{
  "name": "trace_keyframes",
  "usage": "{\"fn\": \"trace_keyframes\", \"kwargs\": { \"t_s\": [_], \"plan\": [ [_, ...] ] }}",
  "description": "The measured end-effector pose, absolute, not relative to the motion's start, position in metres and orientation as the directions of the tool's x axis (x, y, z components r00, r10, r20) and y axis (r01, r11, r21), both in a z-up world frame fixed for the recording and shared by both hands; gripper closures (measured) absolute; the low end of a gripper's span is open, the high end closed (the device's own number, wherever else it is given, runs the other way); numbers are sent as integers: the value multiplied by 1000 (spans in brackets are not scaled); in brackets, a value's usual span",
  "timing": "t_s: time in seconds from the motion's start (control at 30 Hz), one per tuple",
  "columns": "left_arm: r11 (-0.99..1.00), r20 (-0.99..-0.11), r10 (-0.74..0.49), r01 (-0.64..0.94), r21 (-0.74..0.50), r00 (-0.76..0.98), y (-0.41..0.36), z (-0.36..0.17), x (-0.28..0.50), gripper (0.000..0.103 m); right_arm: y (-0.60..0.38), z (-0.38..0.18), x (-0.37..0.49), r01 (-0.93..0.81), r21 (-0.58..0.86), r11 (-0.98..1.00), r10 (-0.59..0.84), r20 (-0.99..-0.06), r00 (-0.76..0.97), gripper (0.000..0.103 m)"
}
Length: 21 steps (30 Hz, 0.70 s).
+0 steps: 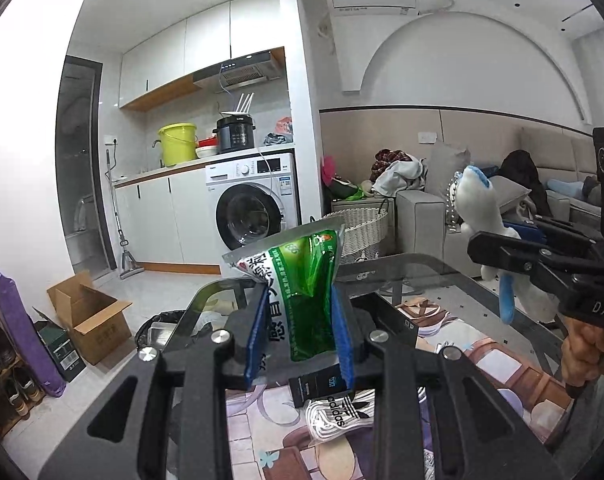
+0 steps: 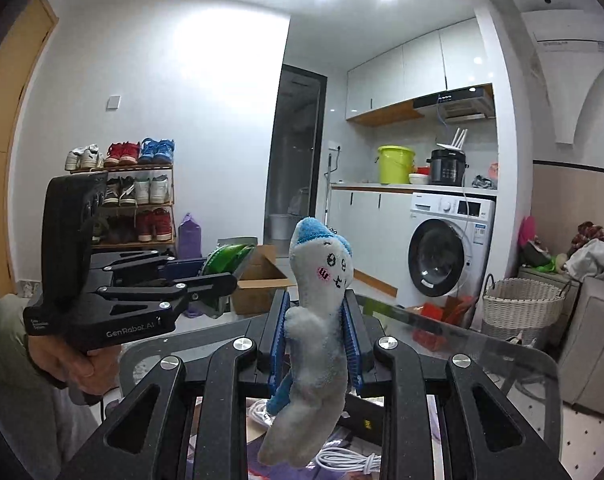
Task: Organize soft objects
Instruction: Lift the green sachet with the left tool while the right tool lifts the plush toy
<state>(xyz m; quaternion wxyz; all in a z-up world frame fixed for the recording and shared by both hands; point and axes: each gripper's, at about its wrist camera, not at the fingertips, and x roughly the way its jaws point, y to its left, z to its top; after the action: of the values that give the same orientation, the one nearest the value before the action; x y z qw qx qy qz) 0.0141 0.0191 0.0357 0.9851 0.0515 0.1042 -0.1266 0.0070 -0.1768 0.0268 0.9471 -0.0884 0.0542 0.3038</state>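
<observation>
My left claw [image 1: 298, 328] was clamped on green pouch [image 1: 302, 292], at lower centre of left view; blue pads [image 1: 255, 336] pressed both its sides, pouch stood upright, top crumpled. My right claw [image 2: 316, 344] was clamped on plush toy [image 2: 318, 320], centre of right view; white body, blue cap, face toward camera, lower part hung down. Both held above glass table [image 1: 442, 268]. Wicker basket [image 2: 522, 304] stood at right of right view, near washing machine [image 2: 446, 248].
</observation>
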Motion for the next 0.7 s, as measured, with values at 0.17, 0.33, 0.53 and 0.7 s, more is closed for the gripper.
{"fn": "trace_keyframes", "kwargs": {
  "t_s": [0.17, 0.33, 0.53, 0.7],
  "plan": [
    [963, -211, -243, 262, 65, 947, 15, 41, 20, 74, -177, 28, 13, -580, -121, 806, 562, -154, 813, 78],
    [960, -205, -266, 278, 35, 942, 14, 49, 35, 74, -168, 38, 28, -562, -128, 817, 546, -140, 826, 78],
    [960, -154, -274, 280, 23, 949, 7, 66, 60, 74, -155, 56, 63, -528, -154, 835, 514, -122, 849, 78],
    [959, -156, -280, 283, -3, 947, 4, 71, 83, 74, -149, 72, 88, -511, -134, 849, 501, -104, 859, 78]
  ]
}}
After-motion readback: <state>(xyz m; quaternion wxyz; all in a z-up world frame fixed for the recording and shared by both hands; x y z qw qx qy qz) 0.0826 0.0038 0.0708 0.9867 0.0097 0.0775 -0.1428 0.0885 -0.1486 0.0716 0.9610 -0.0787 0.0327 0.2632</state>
